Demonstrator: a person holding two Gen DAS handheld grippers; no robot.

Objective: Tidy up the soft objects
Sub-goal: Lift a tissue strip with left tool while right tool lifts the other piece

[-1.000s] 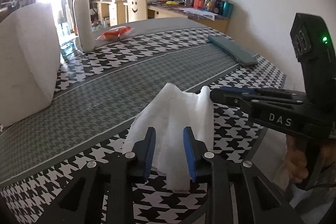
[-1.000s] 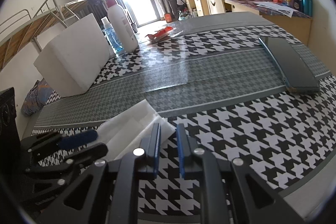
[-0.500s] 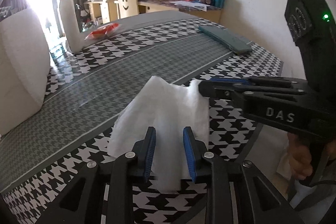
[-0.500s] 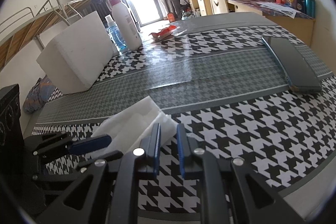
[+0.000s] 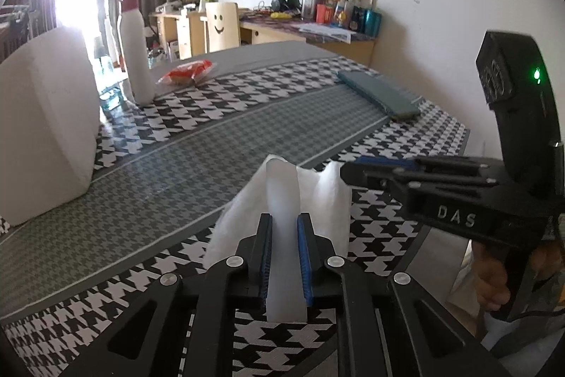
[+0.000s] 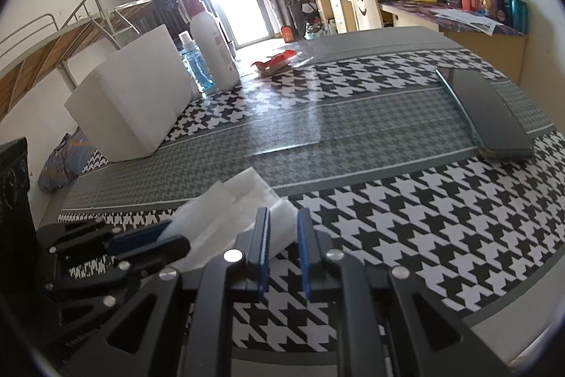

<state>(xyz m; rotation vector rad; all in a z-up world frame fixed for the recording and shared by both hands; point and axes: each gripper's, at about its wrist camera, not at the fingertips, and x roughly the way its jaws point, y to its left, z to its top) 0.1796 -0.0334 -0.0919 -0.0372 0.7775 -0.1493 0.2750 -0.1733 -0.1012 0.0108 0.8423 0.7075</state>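
A thin white soft sheet (image 5: pixel 282 200) lies at the near edge of the houndstooth table (image 5: pixel 183 161). My left gripper (image 5: pixel 284 257) is shut on a raised fold of it, which stands up between the blue pads. In the right wrist view the sheet (image 6: pixel 243 207) lies just left of my right gripper (image 6: pixel 283 253), whose jaws stand a little apart with its corner between them; whether they pinch it I cannot tell. The right gripper (image 5: pixel 356 170) also shows from the side in the left wrist view, at the sheet's right corner.
A big white foam block (image 6: pixel 134 101) stands at the left. A white pump bottle (image 6: pixel 213 48) and a blue bottle (image 6: pixel 192 62) stand behind it. A red packet (image 6: pixel 277 62) lies far back, a dark flat case (image 6: pixel 487 115) at the right.
My left gripper's jaws have closed from wide apart onto the sheet, bunching it into a raised fold. The right gripper has stayed at the sheet's right corner, its jaws slightly wider.
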